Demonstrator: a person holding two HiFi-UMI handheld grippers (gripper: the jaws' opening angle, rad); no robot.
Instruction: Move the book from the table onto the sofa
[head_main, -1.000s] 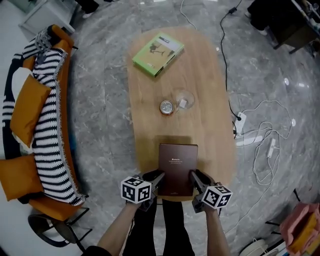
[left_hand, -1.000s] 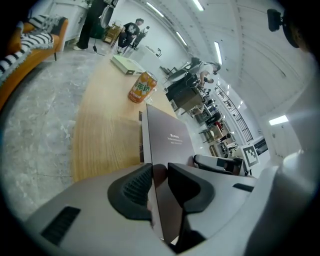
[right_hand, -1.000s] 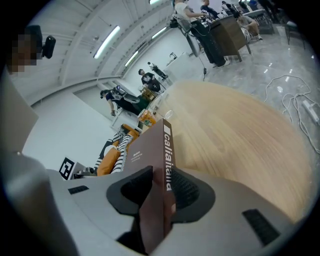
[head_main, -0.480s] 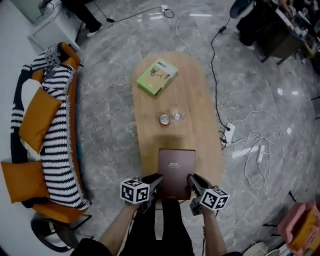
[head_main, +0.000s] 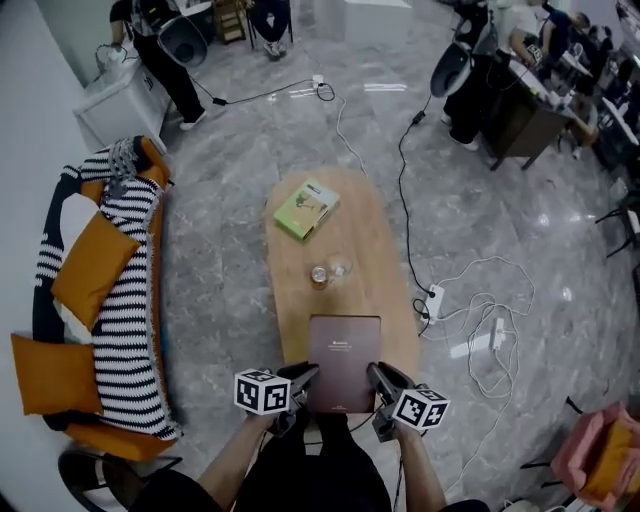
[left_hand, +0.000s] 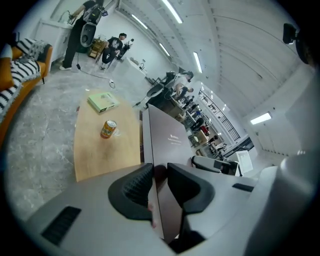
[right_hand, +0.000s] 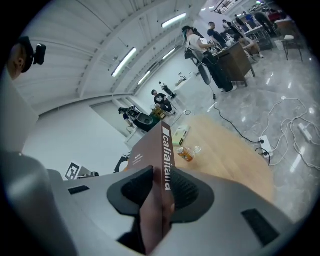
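Note:
A dark brown book (head_main: 343, 362) hangs in the air above the near end of the oval wooden table (head_main: 385, 250), gripped by its two side edges. My left gripper (head_main: 308, 373) is shut on its left edge, with the cover (left_hand: 167, 137) standing between the pads. On the spine side (right_hand: 165, 150) my right gripper (head_main: 377, 373) has the book between its jaws; they are closing and the pads press on it. At the left stands the sofa (head_main: 150, 300), orange under a striped throw with orange cushions.
On the table lie a green book (head_main: 306, 208), a drink can (head_main: 319, 275) and a small glass (head_main: 339, 268). Cables and a power strip (head_main: 480, 310) cross the floor on the right. People and desks (head_main: 520, 70) stand at the far end, a pink object (head_main: 600, 455) at bottom right.
Both grippers have risen together with the brown book, lifting it off the table. The table and floor now look farther below.

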